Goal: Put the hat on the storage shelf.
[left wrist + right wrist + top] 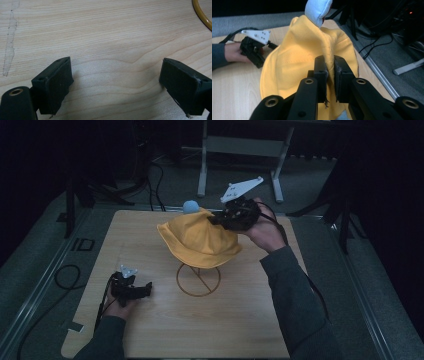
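High view: a yellow hat (199, 239) sits draped over a wire stand (198, 280) near the middle of the wooden tabletop (150, 330), with a pale blue ball (190, 207) showing at the hat's far upper edge. The right gripper (216, 218) meets the hat's crown from the right, a white three-cornered plate (242, 188) on top of it. The left gripper (145, 290) rests on the tabletop to the left of the stand's ring base, well apart from the hat.

Left gripper view: the left gripper (116, 82) has its jaws spread wide over bare wood, nothing between them. A curved piece of the stand's ring (201, 15) shows at the upper right.

Right gripper view: the right gripper (330, 75) pinches a raised fold of the hat (297, 57), cloth caught between its nearly closed pads. The blue ball (317, 8) stands above the fold; beyond the hat, at left, a hand holds the left gripper (253, 51) on the tabletop.
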### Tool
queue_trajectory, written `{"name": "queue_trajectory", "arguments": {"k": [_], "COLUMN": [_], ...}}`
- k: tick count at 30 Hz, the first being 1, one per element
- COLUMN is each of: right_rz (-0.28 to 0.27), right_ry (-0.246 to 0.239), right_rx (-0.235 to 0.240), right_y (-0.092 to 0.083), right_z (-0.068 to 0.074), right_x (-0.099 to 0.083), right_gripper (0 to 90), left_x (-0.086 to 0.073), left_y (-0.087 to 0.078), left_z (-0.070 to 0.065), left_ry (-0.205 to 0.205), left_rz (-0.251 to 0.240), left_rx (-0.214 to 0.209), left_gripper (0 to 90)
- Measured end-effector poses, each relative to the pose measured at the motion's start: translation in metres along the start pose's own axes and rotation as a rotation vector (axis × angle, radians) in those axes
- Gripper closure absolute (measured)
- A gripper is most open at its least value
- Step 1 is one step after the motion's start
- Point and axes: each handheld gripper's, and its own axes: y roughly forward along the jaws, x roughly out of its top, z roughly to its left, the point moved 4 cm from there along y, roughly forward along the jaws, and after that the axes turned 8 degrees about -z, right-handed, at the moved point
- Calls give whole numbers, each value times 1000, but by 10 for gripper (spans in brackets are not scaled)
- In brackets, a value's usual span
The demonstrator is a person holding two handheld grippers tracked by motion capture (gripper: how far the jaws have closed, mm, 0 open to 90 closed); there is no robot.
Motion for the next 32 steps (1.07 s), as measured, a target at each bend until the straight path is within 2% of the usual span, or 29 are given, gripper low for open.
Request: {"name": "queue_trajectory", "arguments": {"k": [5,9,15,21,27,32], "right_rz": [49,99,116,47,32,24], "right_ry": [-26,-56,-56,-30,-7,-1], "right_rx": [27,25,36,22,-24,-38], "right_y": [14,26,35,22,7,-1], "right_z": [10,16,21,18,11,8], "right_x": [6,8,8,16,18,17], "right_gripper": [806,798,755,521,394,345], "left_x": [0,0,0,0,0,0], "left_y": [0,0,0,0,0,0], "left_z": [0,0,0,0,0,0], "left_ry": [3,3,3,3,4,3], "left_rz": [0,0,1,1,1,0], "left_rx": [1,1,1,1,2,2], "left_gripper": [115,115,115,115,115,115]}}
